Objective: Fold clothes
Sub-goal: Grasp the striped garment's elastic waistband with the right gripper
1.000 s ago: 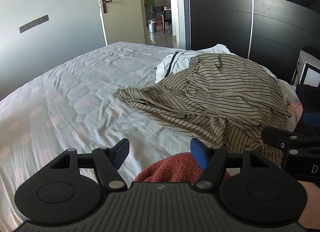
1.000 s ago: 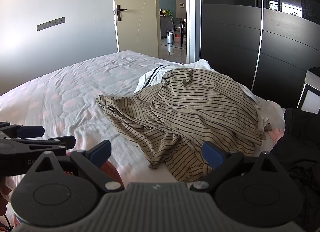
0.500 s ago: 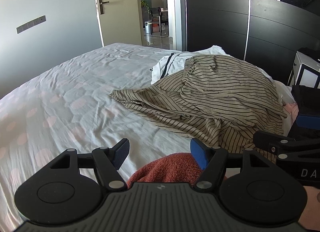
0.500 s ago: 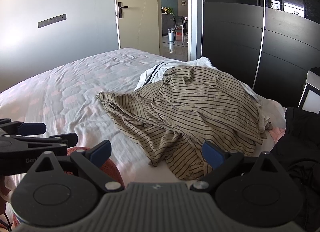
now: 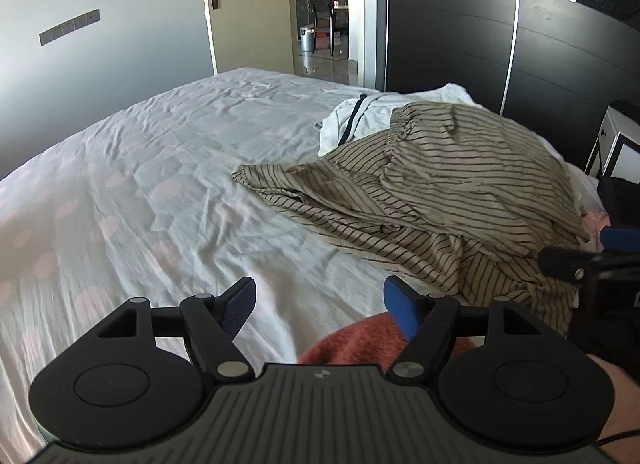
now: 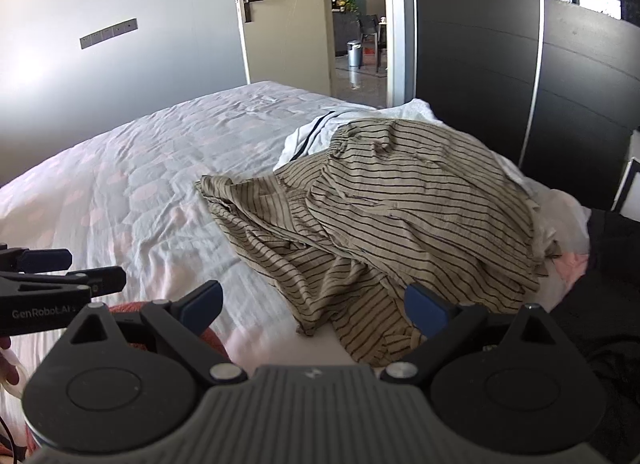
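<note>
A beige garment with dark stripes [image 5: 432,192] lies crumpled on the bed's right side, draped over a pile; it also shows in the right wrist view [image 6: 384,216]. A white garment with a dark stripe [image 5: 360,120] lies behind it. My left gripper [image 5: 320,300] is open and empty above the sheet, short of the striped garment. My right gripper [image 6: 314,304] is open and empty, just before the garment's near edge. A rust-red towel [image 5: 356,344] lies under the left gripper.
The bed [image 5: 140,192] has a wrinkled pale sheet with pink dots. Dark clothes [image 6: 612,248] and a pink item [image 6: 572,264] lie at the right edge. A dark wardrobe [image 5: 460,36] and an open doorway [image 5: 320,12] stand behind. A white nightstand [image 5: 616,144] is at right.
Both grippers have shifted slightly left and forward over the bed. The clothes have not moved. Both stay open.
</note>
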`<state>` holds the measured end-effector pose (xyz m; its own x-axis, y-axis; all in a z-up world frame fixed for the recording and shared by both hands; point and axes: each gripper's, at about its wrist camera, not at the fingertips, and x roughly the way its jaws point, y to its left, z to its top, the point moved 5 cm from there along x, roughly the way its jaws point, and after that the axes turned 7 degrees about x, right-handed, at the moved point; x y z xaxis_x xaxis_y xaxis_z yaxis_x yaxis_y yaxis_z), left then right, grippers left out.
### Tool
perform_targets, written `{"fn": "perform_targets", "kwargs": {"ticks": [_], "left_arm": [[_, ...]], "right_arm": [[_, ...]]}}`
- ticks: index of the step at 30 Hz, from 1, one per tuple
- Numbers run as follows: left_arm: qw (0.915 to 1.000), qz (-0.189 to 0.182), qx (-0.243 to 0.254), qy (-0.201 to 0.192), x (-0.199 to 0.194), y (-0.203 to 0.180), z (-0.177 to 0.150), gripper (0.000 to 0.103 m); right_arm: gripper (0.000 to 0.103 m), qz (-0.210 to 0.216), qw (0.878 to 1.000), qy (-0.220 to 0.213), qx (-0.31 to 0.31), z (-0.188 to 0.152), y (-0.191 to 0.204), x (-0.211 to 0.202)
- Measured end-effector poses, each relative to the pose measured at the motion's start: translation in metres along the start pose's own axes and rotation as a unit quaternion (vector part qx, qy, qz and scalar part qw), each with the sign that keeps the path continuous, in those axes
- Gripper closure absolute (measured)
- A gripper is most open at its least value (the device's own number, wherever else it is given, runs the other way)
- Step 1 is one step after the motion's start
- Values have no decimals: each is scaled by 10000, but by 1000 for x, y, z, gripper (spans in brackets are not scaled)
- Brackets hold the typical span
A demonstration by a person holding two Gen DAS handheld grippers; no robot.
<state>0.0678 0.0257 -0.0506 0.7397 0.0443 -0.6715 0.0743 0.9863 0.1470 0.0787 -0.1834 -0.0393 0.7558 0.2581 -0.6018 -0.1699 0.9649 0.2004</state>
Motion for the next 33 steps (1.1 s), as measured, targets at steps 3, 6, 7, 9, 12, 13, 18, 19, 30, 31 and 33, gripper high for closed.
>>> {"fn": "perform_targets", "kwargs": {"ticks": [3,6,7,9,12,13,18,19,30,31,33], "left_arm": [[9999,91,-58,99,13,13,1,20],[9994,121,-217,239,29,28,-1,20],[9992,130,-260,279,34,33,-1,20],[9987,141,-334,367,45,41,-1,21],[9977,210,-438,479,59,53,-1,21],[9971,253,-490,518,64,57,-2,21],[9946,261,-708,716,83,77,-13,23],[9941,253,-727,760,86,80,-16,23],[9893,521,-922,1003,89,123,-41,25],[9891,536,-946,996,86,127,-43,25],[9882,594,-1018,976,79,137,-48,25]], "right_arm": [[4,116,9999,96,7,13,-9,16],[4,88,9997,194,-133,30,-17,36],[4,43,9996,217,-201,36,-18,43],[4,-21,9991,298,-292,47,-22,61],[4,-108,9979,468,-441,63,-26,92],[4,-178,9972,497,-536,68,-27,103],[4,-648,9894,675,-1111,91,-39,166],[4,-726,9877,719,-1180,94,-42,178],[70,-1397,9712,1054,-1619,101,-54,252],[90,-1440,9707,1052,-1608,102,-54,252],[98,-1527,9698,1048,-1586,105,-54,252]]}}
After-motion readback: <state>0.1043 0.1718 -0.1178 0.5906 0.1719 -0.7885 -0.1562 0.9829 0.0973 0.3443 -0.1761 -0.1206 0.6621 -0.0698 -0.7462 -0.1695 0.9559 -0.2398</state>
